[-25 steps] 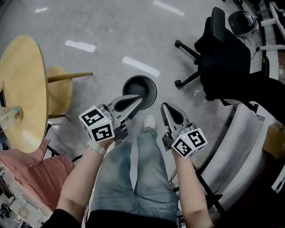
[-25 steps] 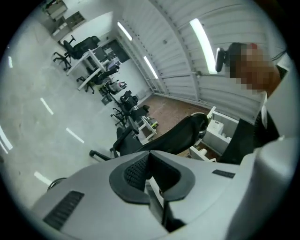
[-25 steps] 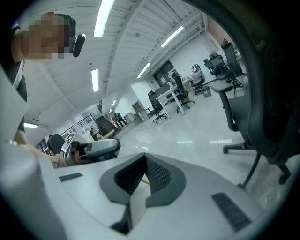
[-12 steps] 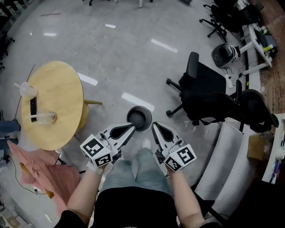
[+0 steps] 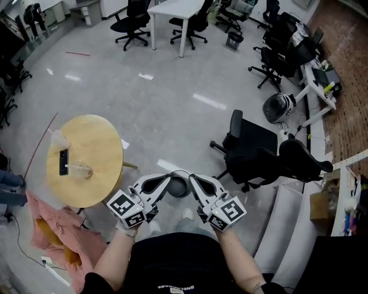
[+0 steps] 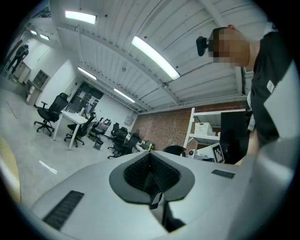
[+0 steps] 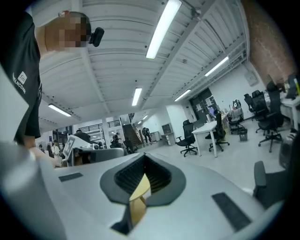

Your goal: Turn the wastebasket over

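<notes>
The black round wastebasket [image 5: 179, 186] stands on the grey floor far below, open mouth up, seen in the head view between the tips of both grippers. My left gripper [image 5: 169, 178] is held up level just left of it in the picture, jaws shut and empty. The right gripper [image 5: 191, 178] mirrors it on the right, also shut with nothing held. In the left gripper view the left gripper [image 6: 150, 161] points across the office at desk height; in the right gripper view the right gripper [image 7: 142, 172] does the same. Neither gripper view shows the wastebasket.
A round wooden table [image 5: 98, 143] with a phone and cups stands at the left, a pink cloth [image 5: 54, 232] beside it. Black office chairs [image 5: 259, 155] stand at the right, with a white curved desk edge [image 5: 287, 218] behind them. More chairs and a white table [image 5: 178, 8] are at the far end.
Both grippers have risen together, jaws still shut. The head view has pulled back, so the wastebasket looks smaller and farther below and far more of the room shows.
</notes>
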Tool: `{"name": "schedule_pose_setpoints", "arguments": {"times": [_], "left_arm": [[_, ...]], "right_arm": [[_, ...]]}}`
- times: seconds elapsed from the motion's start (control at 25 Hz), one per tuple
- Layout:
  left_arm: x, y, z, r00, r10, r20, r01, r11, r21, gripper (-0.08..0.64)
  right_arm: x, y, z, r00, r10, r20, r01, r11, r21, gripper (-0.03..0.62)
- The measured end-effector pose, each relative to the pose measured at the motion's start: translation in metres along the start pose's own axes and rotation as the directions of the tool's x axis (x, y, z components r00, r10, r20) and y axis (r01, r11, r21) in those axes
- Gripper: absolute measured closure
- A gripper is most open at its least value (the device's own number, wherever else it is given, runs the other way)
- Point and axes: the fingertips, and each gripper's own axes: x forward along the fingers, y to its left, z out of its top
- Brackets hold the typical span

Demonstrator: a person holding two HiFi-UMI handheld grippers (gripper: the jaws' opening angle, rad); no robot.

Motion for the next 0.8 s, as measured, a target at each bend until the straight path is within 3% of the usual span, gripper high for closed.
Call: {"name": "schedule_pose_setpoints", "arguments": {"times": [0.16, 0.44, 0.8], "left_arm": [[0.004, -0.016, 0.027, 1.0, -0.026, 0.016, 0.024, 0.995, 0.096, 0.546], [0.003, -0.017, 0.048, 0.997, -0.019, 0.071, 0.012, 0.995, 0.097, 0.546], [-0.002, -0.011, 0.053, 0.998, 0.01, 0.07, -0.018, 0.994, 0.107, 0.546]], "right_arm": [[0.005, 0.01, 0.027, 0.999, 0.028, 0.02, -0.027, 0.997, -0.073, 0.581], [0.008, 0.015, 0.047, 0.998, 0.036, 0.047, -0.029, 0.991, -0.131, 0.583], [0.008, 0.009, 0.051, 0.999, 0.022, 0.046, -0.015, 0.99, -0.14, 0.583]]}}
